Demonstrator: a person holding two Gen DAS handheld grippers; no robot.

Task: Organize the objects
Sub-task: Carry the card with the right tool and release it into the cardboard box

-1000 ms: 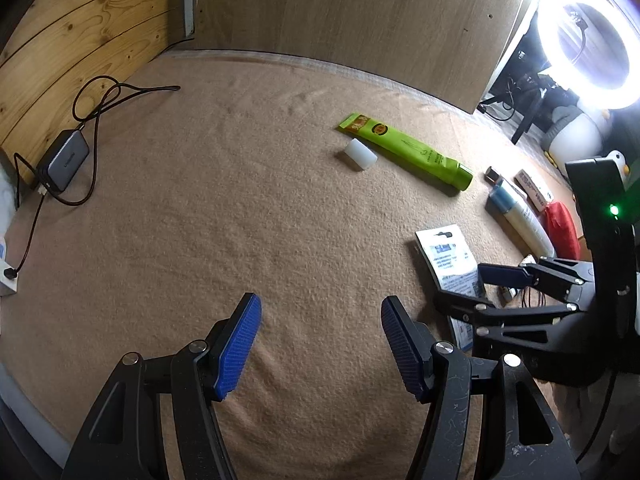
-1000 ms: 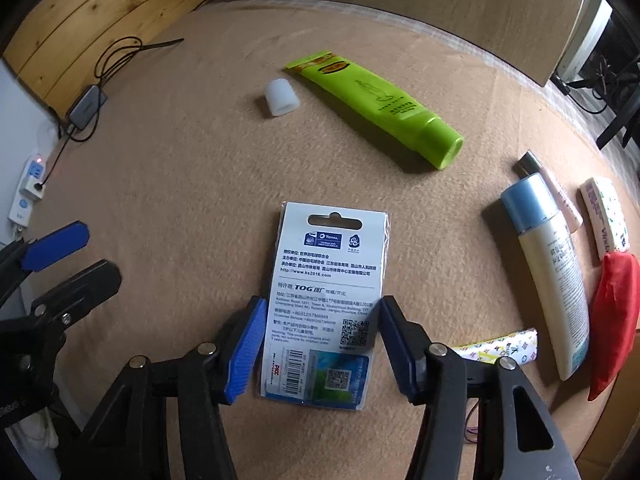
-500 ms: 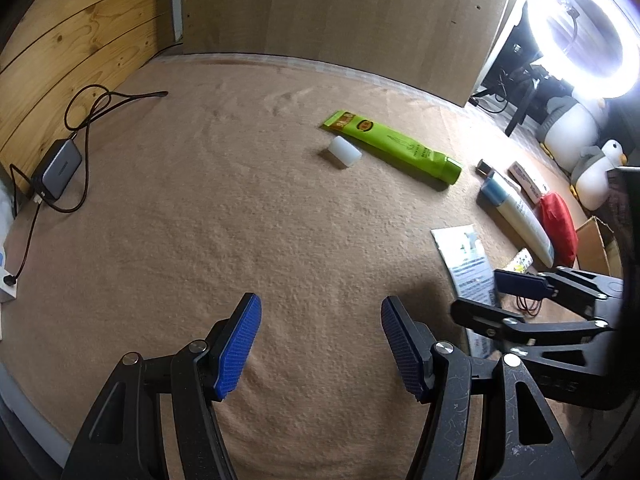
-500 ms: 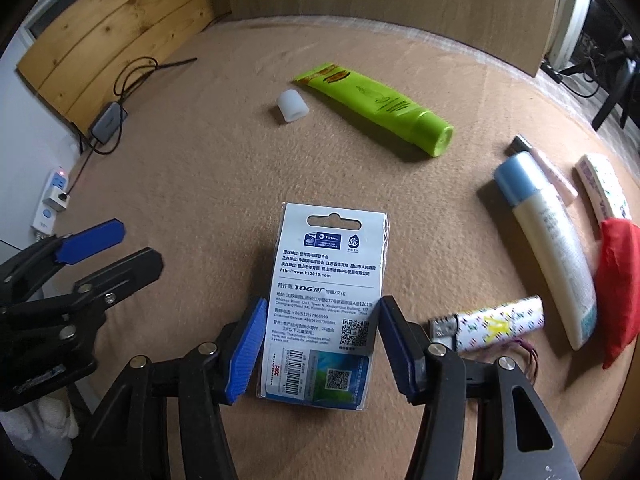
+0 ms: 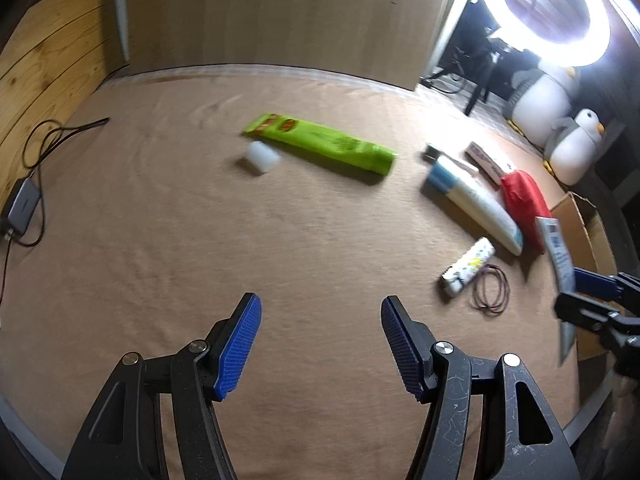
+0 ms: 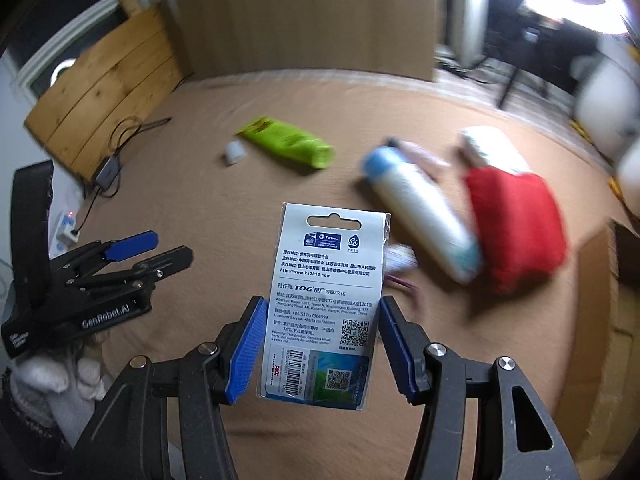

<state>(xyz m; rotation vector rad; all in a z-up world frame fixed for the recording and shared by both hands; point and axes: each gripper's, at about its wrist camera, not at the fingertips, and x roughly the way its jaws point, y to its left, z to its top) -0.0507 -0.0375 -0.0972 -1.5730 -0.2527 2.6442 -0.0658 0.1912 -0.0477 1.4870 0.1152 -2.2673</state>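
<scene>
- I hold the printed card packet (image 6: 326, 312) in the right gripper (image 6: 318, 346); its jaws are clamped on the packet's two long edges, and the packet hangs clear above the tan cloth (image 6: 208, 184).
- The left gripper (image 5: 320, 350) has its jaws apart with nothing between them; it hovers over bare cloth.
- Step in hand, as I judge it: carry the packet to the cardboard box (image 5: 586, 236) at the right edge of the cloth.
- To do this well, I keep the clamp firm, since the thin packet may bow or slip. I carry it high enough to pass over the red pouch (image 6: 516, 228) and the white tube with the blue cap (image 6: 424, 216).
- I release only once the packet is over the box opening.
- The left view alone shows the patterned lighter (image 5: 468, 266), the hair ties (image 5: 490, 288) just beside it, and the box opening.
- The right view alone shows the packet's printed face and both pads pressing on it.
- Both views show the green tube (image 5: 324, 142) and the small white cap (image 5: 262, 156) beside it, well apart from the rest.
</scene>
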